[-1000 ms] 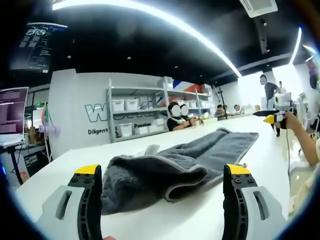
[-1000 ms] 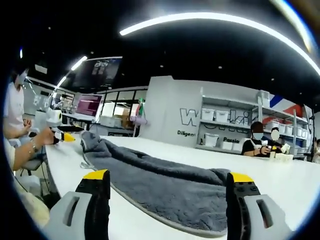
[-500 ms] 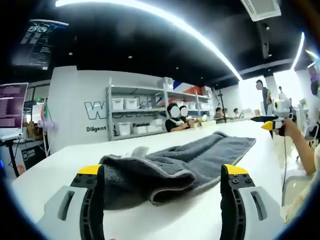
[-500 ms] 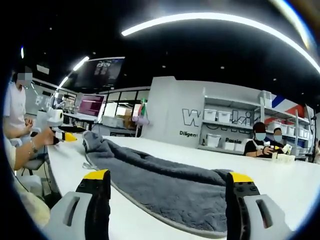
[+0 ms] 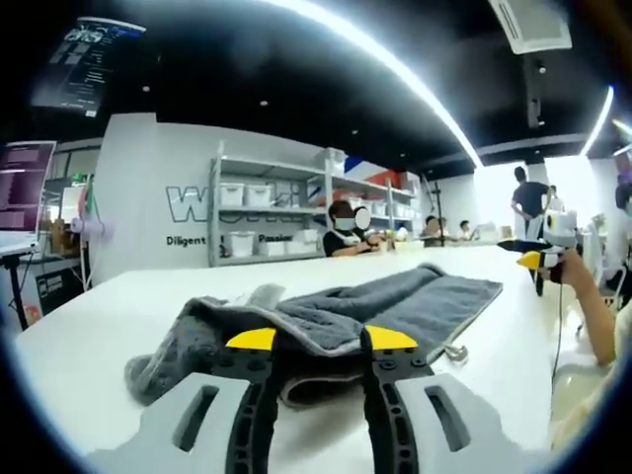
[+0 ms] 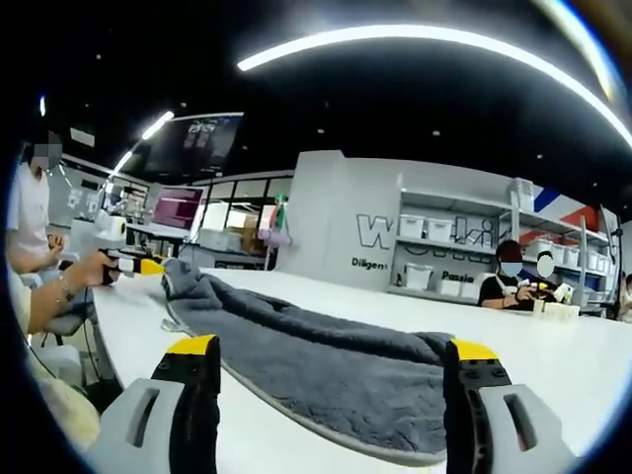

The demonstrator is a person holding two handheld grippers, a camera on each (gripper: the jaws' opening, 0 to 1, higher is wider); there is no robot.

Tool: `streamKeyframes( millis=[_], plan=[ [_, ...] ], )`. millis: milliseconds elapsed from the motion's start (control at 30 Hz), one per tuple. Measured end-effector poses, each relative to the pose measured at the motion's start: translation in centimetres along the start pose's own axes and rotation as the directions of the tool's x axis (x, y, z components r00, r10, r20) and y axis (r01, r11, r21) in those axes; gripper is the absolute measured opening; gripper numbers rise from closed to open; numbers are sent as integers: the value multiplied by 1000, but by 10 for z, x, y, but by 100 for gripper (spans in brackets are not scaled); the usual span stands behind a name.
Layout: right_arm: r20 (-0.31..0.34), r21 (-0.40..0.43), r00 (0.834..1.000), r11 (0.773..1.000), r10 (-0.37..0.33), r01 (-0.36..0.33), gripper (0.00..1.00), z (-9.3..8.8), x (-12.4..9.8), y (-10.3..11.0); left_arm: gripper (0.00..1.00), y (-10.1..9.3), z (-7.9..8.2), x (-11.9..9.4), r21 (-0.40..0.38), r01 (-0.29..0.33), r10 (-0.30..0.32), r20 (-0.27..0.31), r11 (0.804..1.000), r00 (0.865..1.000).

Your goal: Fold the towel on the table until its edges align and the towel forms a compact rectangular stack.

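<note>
On the white table [image 5: 79,326], the left gripper [image 5: 318,341] has its jaws pinched on the bunched near end of the grey towel [image 6: 326,370], while the right gripper [image 6: 331,355] hangs wide open over the towel's other end, gripping nothing.

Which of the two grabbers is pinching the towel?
The left gripper: its yellow-tipped jaws are squeezed onto the grey towel's folded edge. The right gripper has its jaws spread wide, holding nothing.

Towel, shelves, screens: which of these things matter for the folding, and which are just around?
Part of the job:
grey towel
white table
left hand-held gripper, closed on the towel's fold
right hand-held gripper, open

Just around:
shelving with white bins
monitor
</note>
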State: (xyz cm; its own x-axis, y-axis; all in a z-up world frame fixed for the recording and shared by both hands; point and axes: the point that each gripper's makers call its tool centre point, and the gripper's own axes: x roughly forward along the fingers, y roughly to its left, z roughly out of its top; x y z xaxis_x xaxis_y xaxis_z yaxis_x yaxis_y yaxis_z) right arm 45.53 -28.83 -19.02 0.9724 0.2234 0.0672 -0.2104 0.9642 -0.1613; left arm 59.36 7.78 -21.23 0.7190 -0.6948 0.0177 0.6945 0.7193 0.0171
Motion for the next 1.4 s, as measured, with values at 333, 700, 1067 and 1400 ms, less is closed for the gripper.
streamKeyframes(
  millis=[333,700,1067,1400],
  plan=[
    [-15,3,1000,1000,-2,2,96,-5,2,-4,3,0,-2,3,-72,30,-32,-16,997,999],
    [-37,2,999,1000,-8,8,96,-11,2,-7,2,17,1,-11,-158,37,-46,-49,987,998],
    [-45,6,998,999,-41,41,97,-13,-6,-18,2,52,12,-44,-122,-10,-7,-141,993,990],
    [-72,1,996,999,-45,45,97,-20,-6,-21,2,67,14,-83,-93,-24,0,-248,995,969]
  ],
)
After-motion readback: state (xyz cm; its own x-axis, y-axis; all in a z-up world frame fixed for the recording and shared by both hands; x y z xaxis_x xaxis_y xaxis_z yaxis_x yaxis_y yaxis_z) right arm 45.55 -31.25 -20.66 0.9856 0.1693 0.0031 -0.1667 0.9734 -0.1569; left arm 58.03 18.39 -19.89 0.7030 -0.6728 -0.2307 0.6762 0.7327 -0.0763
